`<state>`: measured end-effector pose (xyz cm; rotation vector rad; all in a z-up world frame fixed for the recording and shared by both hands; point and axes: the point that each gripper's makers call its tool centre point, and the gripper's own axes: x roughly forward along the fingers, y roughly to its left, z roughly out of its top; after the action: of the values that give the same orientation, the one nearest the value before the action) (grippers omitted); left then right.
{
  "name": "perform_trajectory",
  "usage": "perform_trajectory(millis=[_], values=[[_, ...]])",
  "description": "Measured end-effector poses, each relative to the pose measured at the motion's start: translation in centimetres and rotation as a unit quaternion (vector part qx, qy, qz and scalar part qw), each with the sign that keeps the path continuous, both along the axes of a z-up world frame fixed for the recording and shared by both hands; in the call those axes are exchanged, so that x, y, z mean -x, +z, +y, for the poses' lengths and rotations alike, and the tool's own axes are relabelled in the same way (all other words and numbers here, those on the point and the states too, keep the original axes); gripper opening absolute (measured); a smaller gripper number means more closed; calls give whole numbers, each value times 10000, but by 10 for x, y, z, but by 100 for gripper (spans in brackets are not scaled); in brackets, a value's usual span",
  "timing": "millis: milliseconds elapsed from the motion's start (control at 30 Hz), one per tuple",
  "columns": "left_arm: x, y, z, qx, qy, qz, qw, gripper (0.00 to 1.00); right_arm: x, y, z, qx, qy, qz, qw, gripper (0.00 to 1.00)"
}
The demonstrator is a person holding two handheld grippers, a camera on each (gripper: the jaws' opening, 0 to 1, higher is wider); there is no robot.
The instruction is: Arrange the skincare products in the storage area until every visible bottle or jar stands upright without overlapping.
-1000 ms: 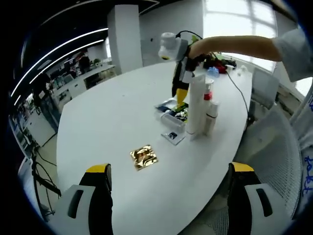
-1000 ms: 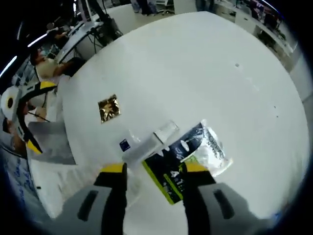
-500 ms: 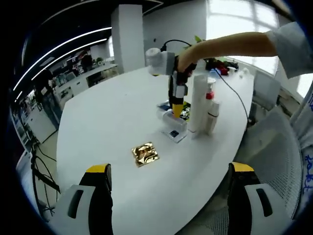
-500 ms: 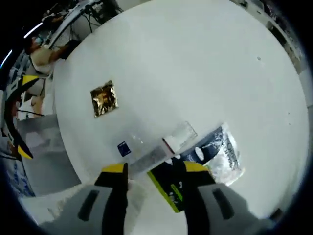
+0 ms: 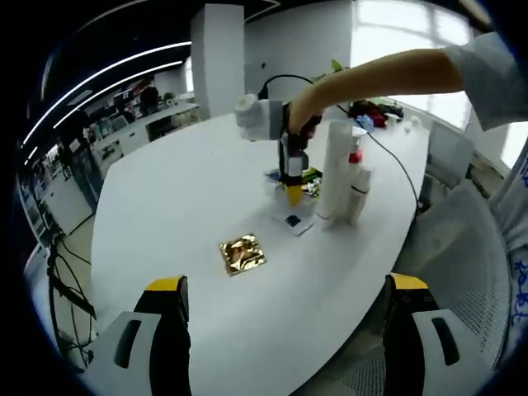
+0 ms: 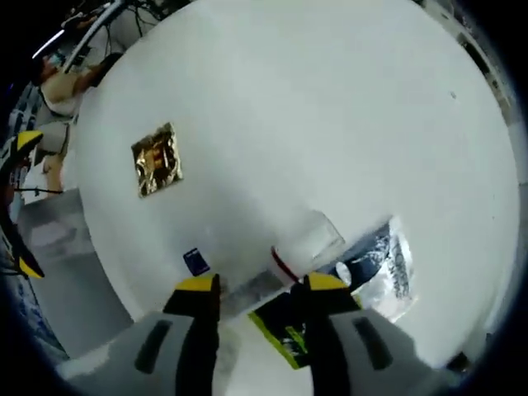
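Over the last second the right gripper (image 5: 293,191) has dropped from above the product cluster to just over a clear lying bottle (image 6: 285,256) near the desk's (image 5: 190,206) far edge. In the right gripper view the yellow tips now straddle the bottle's neck end, jaws apart, not yet closed; the bottle fills more of that view than before. This reads as the start of a pick to stand the bottle up; contact cannot be confirmed.

The left gripper (image 5: 285,309) hangs back off the desk's near edge, jaws wide apart, holding nothing, as it did a second ago.

Containers: the lying bottle is see-through with a small blue label (image 6: 195,261) and a red band at the neck; contents cannot be told. It rests beside flat sachets (image 6: 371,268), dark blue and green-yellow packets, partly overlapping them. Two tall white tubes (image 5: 334,173) stand upright near the desk's right edge, a red-capped one between them. A gold foil packet (image 5: 242,254) lies alone toward the near edge.

Left to do: bottle upright, clear of sachets.
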<state>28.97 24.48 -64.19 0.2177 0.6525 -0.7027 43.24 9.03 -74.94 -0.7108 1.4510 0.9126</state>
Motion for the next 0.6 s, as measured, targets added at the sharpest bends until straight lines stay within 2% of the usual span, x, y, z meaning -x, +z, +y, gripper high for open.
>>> perform_trajectory(millis=[600], values=[[2, -1, -3, -18, -50, 39, 10000, 96, -5, -5, -4, 46, 137, -79, 9999, 23]])
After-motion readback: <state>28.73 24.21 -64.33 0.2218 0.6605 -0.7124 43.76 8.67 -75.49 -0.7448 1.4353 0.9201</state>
